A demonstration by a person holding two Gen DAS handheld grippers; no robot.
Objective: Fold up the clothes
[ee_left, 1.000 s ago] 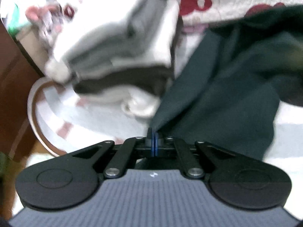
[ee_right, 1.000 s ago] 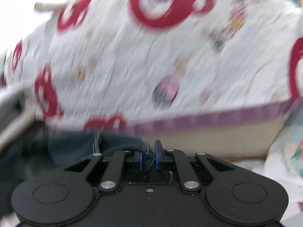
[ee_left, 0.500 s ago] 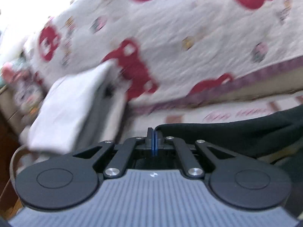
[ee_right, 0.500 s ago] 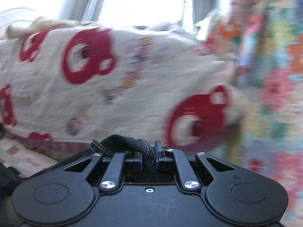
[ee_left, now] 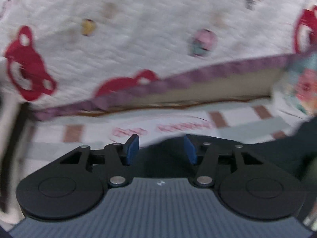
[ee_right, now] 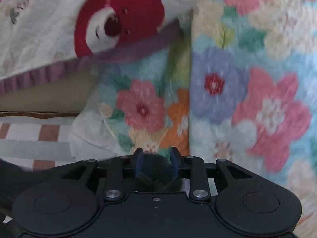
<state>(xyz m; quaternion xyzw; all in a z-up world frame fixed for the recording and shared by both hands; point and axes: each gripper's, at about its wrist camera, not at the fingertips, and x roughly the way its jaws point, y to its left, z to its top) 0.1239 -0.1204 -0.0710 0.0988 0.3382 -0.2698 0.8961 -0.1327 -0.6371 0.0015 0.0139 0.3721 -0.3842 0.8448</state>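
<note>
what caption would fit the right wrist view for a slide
Right gripper with a bunched dark denim garment between its blue pads, facing a floral fleece blanket and a white quilt with red bears.

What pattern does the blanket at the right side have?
The blanket has large pink, blue, orange and cream flowers on light blue; the right wrist view shows it best.

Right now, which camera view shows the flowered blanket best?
The right wrist view: the flowered blanket fills most of its frame, its pink and blue flowers clear despite blur. The left wrist view shows only a small blurred strip of it at the right edge.
</note>
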